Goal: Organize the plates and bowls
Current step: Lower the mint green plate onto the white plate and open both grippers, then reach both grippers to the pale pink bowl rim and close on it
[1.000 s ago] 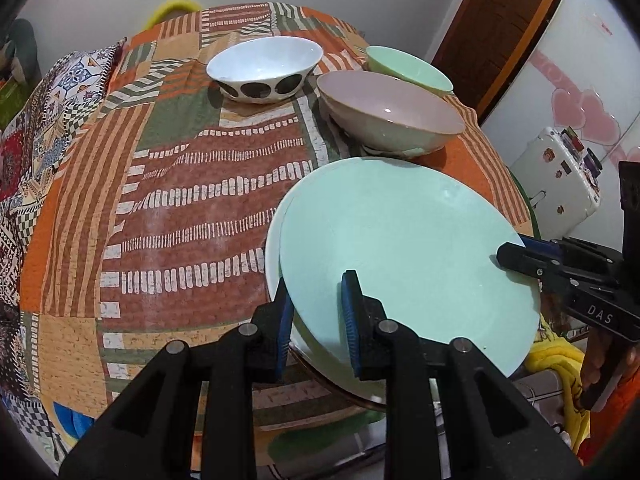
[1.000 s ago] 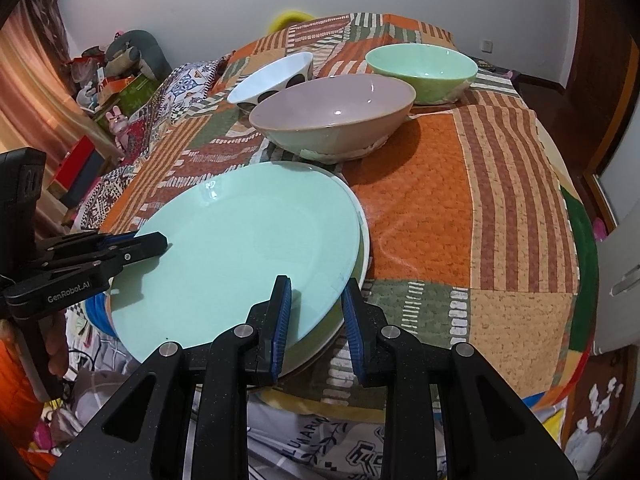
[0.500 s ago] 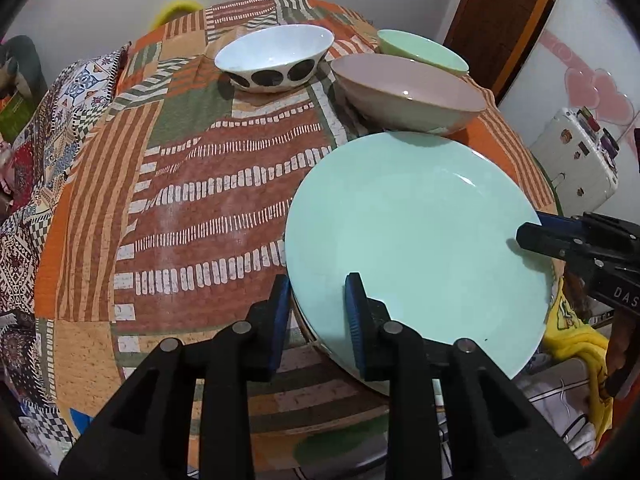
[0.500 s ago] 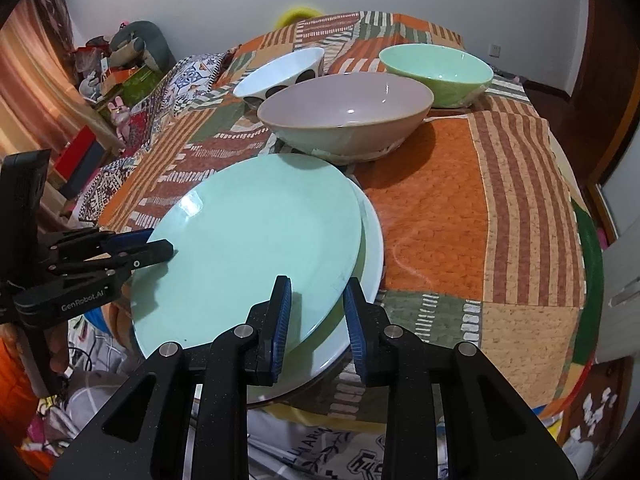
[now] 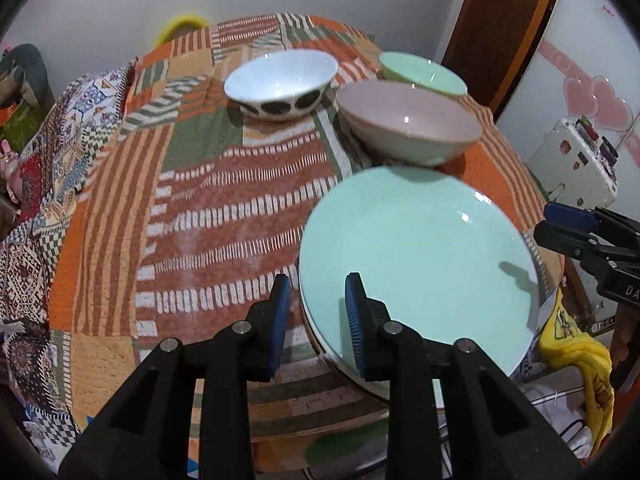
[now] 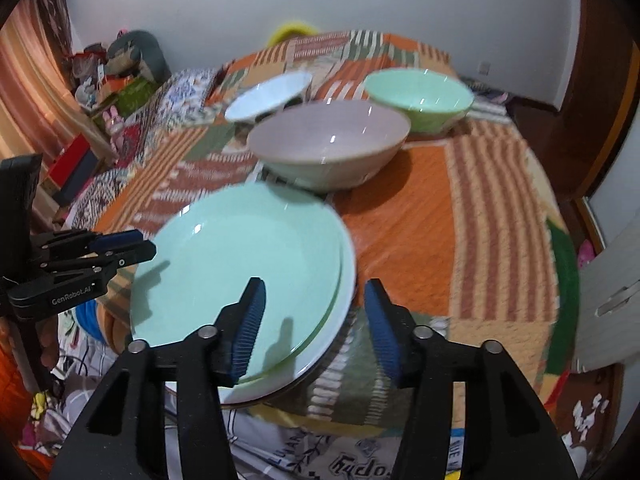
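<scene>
From my left gripper (image 5: 316, 312), fingers apart astride the rim of the green plate (image 5: 416, 256) stacked on a white one at the desk's near edge, to my right gripper (image 6: 314, 330), fingers wide apart, nothing is gripped.

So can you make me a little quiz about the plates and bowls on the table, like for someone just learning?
1. True or false: the right gripper is squeezing the green plate.
2. How many bowls are on the table?
3. The green plate sits on: A) a white plate B) the pink bowl C) the bare quilt.

Key: 1 false, both grippers are open. 2 three: spotted bowl, pink bowl, green bowl. 3 A.
</scene>
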The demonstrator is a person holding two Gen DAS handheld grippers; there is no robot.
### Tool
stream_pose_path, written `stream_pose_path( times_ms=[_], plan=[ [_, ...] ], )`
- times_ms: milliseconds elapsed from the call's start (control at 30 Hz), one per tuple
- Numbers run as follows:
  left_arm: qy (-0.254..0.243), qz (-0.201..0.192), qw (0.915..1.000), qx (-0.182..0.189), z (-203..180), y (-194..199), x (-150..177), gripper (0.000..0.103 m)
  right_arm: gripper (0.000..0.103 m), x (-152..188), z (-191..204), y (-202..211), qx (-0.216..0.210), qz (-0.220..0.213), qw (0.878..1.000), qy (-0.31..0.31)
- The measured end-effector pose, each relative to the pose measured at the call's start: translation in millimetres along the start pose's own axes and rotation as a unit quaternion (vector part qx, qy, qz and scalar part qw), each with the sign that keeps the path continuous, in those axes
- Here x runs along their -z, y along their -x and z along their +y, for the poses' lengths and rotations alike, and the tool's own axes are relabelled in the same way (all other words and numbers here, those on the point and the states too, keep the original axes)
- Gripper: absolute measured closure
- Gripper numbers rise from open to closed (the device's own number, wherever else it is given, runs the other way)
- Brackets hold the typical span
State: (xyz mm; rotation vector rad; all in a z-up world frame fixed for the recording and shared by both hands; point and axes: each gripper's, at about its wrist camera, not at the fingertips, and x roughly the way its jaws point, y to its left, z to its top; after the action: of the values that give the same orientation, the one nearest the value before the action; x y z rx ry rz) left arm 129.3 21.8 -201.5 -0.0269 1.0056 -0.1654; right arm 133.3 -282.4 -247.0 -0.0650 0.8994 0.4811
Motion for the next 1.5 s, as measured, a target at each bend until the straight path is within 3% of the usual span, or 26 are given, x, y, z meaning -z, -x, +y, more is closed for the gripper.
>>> stream_pose_path(
  times_ms=[267, 400, 700, 1200, 1333, 1500],
  plan=[
    [-0.011, -0.045, 0.9989, -0.002, -10.5, 23.0, -31.1, 0.072, 0.054, -15.3, -18.7, 20.6, 0.004, -0.045, 0.999, -0.02],
    [-0.015, -0.066, 0.9977, -0.007, -17.7, 27.8, -51.5, 0.063, 0.053, -24.8, -21.9, 25.7, 0.004, -0.065, 0.998, -0.027],
    [-0.007, -0.079, 0.9968, -0.001, -25.3, 10.0, -95.3, 0.06, 0.051, -50.7, -41.4, 27.2, 0.0, -0.104, 0.993, -0.049],
    [0.015, -0.044, 0.9988, 0.017, -16.5, -69.6, -131.5, 0.061, 0.051, -74.7, -61.5, -28.8, -0.012, -0.083, 0.993, -0.078],
    [0.008, -0.04, 0.999, 0.019, -17.7, -82.8, -135.6, 0.069, 0.052, -79.0, -63.3, -42.3, -0.016, -0.072, 0.994, -0.079],
    [0.006, -0.039, 0.9992, 0.007, -16.5, -95.9, -136.8, 0.079, 0.065, -81.5, -64.2, -55.0, -0.028, -0.058, 0.995, -0.08]
  ],
)
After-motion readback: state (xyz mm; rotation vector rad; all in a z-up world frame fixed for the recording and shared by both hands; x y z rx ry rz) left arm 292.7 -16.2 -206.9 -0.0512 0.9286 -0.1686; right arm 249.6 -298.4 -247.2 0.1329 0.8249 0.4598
